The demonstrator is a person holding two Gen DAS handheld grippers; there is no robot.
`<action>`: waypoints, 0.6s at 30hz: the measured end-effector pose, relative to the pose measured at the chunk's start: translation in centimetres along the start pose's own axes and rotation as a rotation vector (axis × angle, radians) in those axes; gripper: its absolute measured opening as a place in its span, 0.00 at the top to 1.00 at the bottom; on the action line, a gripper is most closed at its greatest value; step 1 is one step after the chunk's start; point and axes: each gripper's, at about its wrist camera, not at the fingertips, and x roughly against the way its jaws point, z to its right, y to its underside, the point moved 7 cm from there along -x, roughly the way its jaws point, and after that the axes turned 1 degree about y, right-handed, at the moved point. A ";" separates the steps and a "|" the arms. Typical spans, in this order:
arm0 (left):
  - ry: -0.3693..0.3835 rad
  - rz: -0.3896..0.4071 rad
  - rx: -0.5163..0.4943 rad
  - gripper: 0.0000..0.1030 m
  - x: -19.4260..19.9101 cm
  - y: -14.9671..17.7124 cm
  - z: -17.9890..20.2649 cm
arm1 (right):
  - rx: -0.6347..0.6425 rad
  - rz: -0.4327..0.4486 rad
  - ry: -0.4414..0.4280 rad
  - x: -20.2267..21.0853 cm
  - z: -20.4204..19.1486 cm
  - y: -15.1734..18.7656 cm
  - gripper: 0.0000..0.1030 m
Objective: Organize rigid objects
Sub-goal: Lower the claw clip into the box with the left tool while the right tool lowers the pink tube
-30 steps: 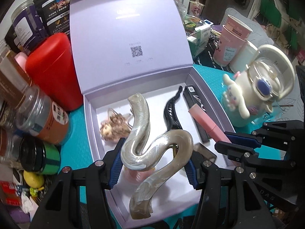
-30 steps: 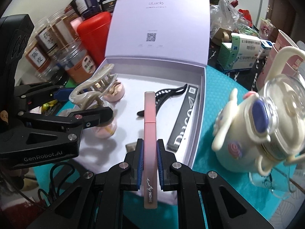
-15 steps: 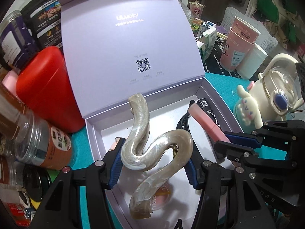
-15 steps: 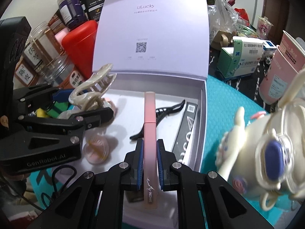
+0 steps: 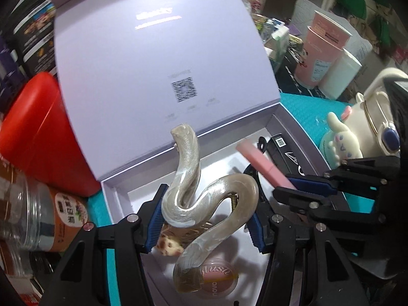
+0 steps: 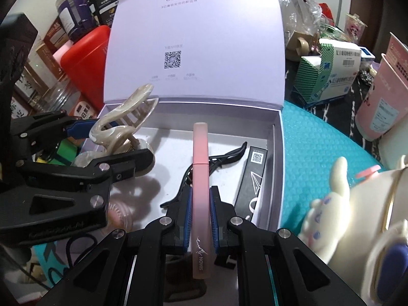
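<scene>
An open lilac gift box [image 5: 288, 127] [image 6: 276, 158] lies on a teal mat with its lid standing up behind. My left gripper [image 5: 205, 219] is shut on a pearly beige hair claw clip [image 5: 204, 196] [image 6: 119, 125], held above the box's left half. My right gripper [image 6: 200, 214] is shut on a pink cosmetic tube [image 6: 200, 178] [image 5: 262, 168], held over the box's right half. In the box lie a black hair clip [image 6: 219, 158], a black slim carton [image 6: 252, 176], a pink blush compact [image 5: 219, 278] and a brownish clip [image 5: 168, 244].
A red canister [image 5: 38, 132] [image 6: 86, 61] and jars [image 5: 38, 219] crowd the left of the box. A cream character kettle [image 5: 367, 127] [image 6: 357, 204] stands right of it. Pink cups [image 5: 321, 51] and a green medicine box [image 6: 329, 74] sit behind.
Both grippers have moved forward and lower over the box, still holding the claw clip and the pink tube. The blush compact now shows under the claw clip.
</scene>
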 end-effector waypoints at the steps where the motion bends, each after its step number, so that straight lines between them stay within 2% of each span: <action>1: -0.003 -0.002 -0.007 0.46 0.0 0.0 0.1 | -0.001 -0.002 0.002 -0.2 0.0 0.0 0.87; 8: 0.009 -0.018 0.003 0.46 -0.2 0.1 0.5 | 0.034 -0.010 0.010 -0.6 -0.5 0.1 0.87; 14: 0.026 -0.064 0.021 0.46 -0.3 0.9 0.9 | 0.079 -0.017 0.012 -0.5 -1.8 0.8 0.87; 18: 0.057 -0.110 0.071 0.46 -0.5 1.6 0.8 | 0.087 -0.028 -0.002 -0.6 -2.3 1.0 0.87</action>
